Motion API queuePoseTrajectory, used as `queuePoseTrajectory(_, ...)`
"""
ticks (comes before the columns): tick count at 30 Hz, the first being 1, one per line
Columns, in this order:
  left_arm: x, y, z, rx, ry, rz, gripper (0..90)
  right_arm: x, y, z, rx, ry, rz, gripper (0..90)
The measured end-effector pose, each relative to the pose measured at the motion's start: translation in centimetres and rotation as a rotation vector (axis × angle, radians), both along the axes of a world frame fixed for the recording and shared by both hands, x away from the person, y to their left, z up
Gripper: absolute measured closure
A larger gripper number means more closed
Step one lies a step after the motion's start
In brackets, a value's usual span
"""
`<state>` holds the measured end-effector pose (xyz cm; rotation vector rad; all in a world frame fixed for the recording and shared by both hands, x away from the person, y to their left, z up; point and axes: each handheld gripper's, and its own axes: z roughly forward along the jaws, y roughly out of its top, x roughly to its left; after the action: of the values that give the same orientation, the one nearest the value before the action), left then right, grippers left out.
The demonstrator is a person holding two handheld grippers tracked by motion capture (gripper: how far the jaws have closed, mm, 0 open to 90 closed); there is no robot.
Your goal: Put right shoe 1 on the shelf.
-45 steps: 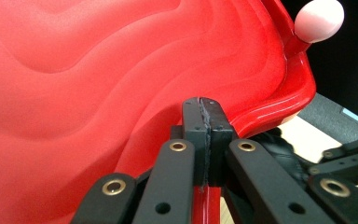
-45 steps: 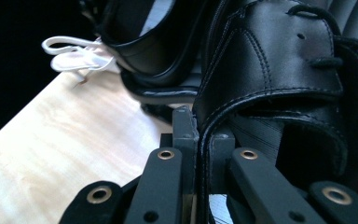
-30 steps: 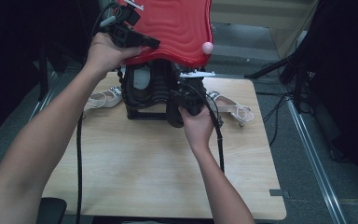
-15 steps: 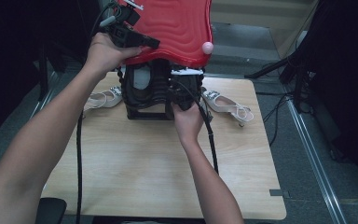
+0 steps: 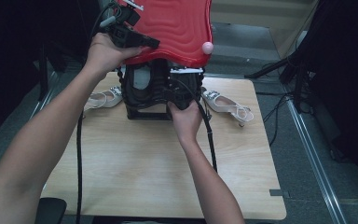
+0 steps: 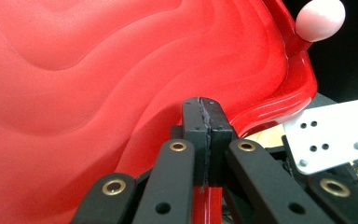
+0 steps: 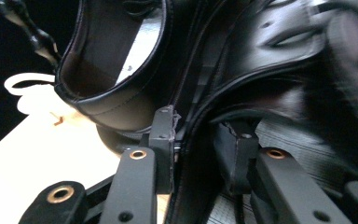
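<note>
Holding the red lid (image 5: 177,28) up at top center, left claw (image 6: 204,122) clamps its rim. Right claw (image 7: 200,135) has just been opening around the black shoe (image 7: 121,70) inside the box (image 5: 142,112) on the tabletop (image 5: 158,158), so it's probably placed.

right gripper (image 7: 200,135) nearer shoe (image 7: 121,70), fingers opening

Red lid (image 5: 177,28) with a rippled wave pattern and a pale pink knob (image 5: 207,47). Black shoes (image 5: 156,88), glossy, one with a silvery lining. White sandals (image 5: 226,105) on a light wood-grain worktop (image 5: 144,168). Black grippers with brass-coloured rivets.
</note>
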<state>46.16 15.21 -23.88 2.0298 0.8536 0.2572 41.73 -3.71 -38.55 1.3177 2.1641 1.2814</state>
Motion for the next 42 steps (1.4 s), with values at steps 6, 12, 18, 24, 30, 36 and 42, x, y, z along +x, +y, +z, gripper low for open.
queuePoseTrajectory(6,-0.1,-0.1,0.0,-0.001,-0.003,0.010,90.0,-1.6,-0.5,1.0,-0.017,-0.039,0.009,71.1)
queuePoseTrajectory(12,-0.1,-0.1,0.0,0.001,-0.003,0.013,90.0,-3.4,-1.8,1.7,0.015,-0.046,0.031,77.3)
queuePoseTrajectory(18,-0.2,-0.2,0.0,0.008,-0.008,0.019,90.0,-6.0,-2.6,1.9,0.002,-0.042,0.099,90.0)
queuePoseTrajectory(24,-0.2,-0.2,0.0,0.007,-0.008,0.019,90.0,-8.0,-3.7,0.6,-0.009,-0.035,0.157,90.0)
queuePoseTrajectory(30,-0.2,-0.2,0.0,0.009,-0.010,0.019,90.0,-9.0,-5.4,-1.9,-0.040,-0.014,0.175,90.0)
queuePoseTrajectory(36,-0.2,-0.2,0.0,0.007,-0.010,0.018,90.0,-8.2,-6.4,-3.9,-0.052,0.031,0.150,90.0)
queuePoseTrajectory(42,-0.2,-0.2,0.0,0.006,-0.010,0.017,90.0,-7.2,-5.6,-4.3,-0.013,0.034,0.125,90.0)
